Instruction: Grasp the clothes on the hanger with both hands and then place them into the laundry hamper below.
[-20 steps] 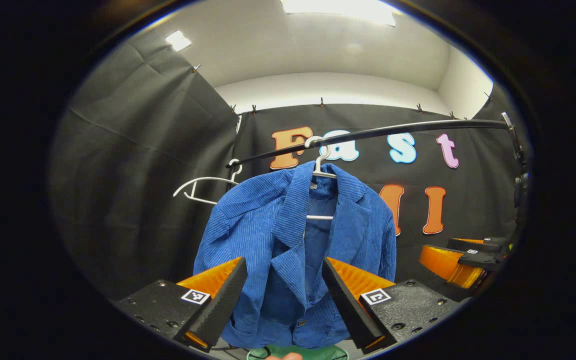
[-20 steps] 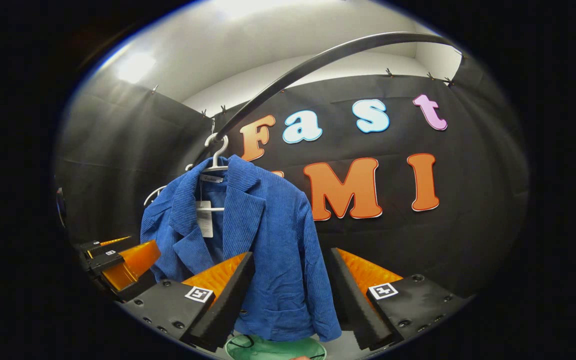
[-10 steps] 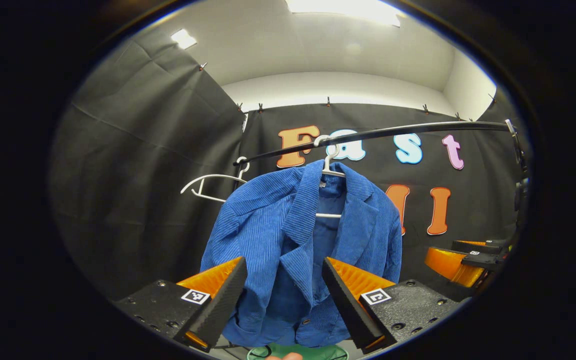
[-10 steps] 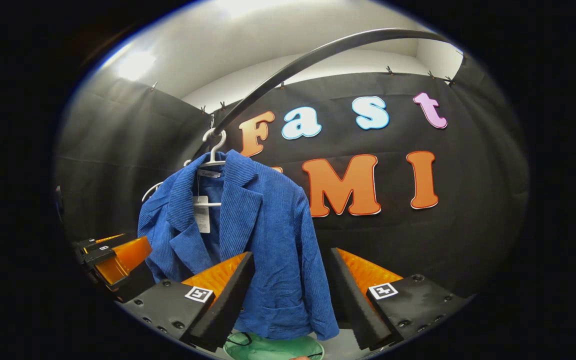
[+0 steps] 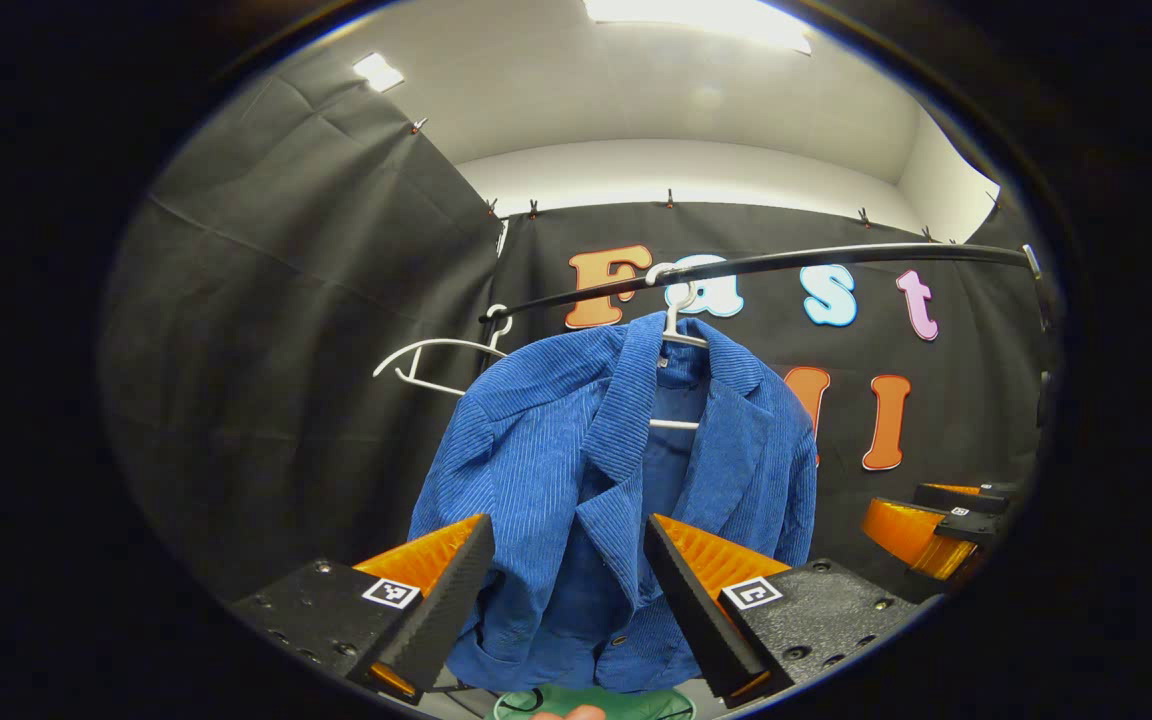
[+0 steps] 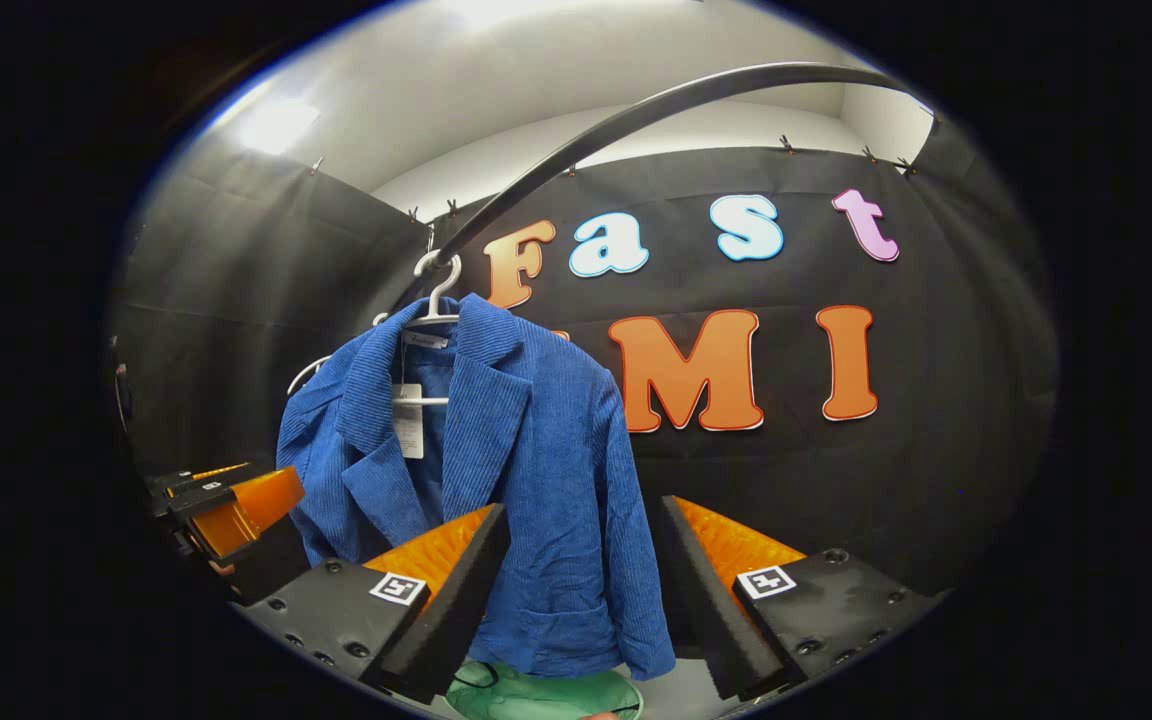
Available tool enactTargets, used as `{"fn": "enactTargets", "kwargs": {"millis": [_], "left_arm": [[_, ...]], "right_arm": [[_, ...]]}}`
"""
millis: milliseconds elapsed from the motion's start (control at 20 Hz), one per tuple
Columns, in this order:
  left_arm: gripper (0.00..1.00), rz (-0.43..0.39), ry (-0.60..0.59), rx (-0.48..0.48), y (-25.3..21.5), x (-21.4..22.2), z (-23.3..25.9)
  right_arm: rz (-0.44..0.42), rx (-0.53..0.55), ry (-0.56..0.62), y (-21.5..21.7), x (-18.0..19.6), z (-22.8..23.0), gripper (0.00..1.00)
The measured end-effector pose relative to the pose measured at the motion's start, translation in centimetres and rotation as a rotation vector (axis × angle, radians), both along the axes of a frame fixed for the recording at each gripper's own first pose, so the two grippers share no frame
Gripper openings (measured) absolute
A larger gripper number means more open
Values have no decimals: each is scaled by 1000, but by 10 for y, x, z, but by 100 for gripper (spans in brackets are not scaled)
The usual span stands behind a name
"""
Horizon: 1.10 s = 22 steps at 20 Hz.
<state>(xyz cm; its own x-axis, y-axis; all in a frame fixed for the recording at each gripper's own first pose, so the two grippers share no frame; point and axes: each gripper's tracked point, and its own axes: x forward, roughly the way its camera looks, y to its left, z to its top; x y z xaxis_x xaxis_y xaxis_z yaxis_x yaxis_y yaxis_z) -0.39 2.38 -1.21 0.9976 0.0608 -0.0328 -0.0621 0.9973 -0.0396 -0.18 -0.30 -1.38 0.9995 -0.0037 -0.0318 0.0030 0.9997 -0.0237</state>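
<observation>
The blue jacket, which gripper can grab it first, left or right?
Probably left. The left gripper is open with the blue corduroy jacket's front between its fingers. The right gripper, also open, faces only its sleeve edge.

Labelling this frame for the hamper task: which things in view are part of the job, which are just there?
Job:
- blue jacket on its white hanger
- green hamper below
- left gripper and right gripper, both open, not touching the jacket

Just there:
- empty hanger
- black rail
</observation>
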Motion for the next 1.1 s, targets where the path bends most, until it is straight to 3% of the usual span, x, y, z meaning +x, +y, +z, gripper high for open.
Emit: {"fn": "enactTargets", "kwargs": {"millis": [100,300,400,500,750,950,1100], "left_arm": [[92,6,2,5,5,-2,0],[95,11,8,11,12,-5,1],[92,30,16,20,20,-7,1],[95,52,16,20,31,-10,3],[92,79,40,21,51,-17,-3],[95,117,40,41,68,-28,1],[92,130,44,63,77,-32,2]], "right_arm": [[9,16,9,5,4,-3,98],[57,48,23,25,19,-7,94],[87,45,26,40,34,-7,98],[113,41,26,54,48,-9,98],[172,34,58,96,103,-27,94],[132,62,79,115,145,-43,98],[23,57,94,109,166,-59,98]]}}
